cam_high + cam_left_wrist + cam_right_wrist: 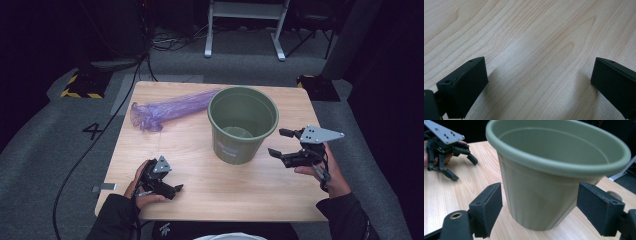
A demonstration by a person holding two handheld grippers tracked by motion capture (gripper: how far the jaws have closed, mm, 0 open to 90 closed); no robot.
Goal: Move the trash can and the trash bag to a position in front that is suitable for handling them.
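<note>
The right gripper [283, 144] has its jaws spread wide beside the green plastic bucket [243, 123], not touching it; the left gripper [170, 186] has its jaws wide apart, empty, low over the pale wooden worktop [200, 150].

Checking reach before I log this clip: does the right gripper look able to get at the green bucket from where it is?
Probably yes. The right gripper sits open just beside the bucket, jaws pointed at its wall, with nothing between them. In the right gripper view the bucket fills the gap ahead, though its body looks about as wide as the opening.
</note>
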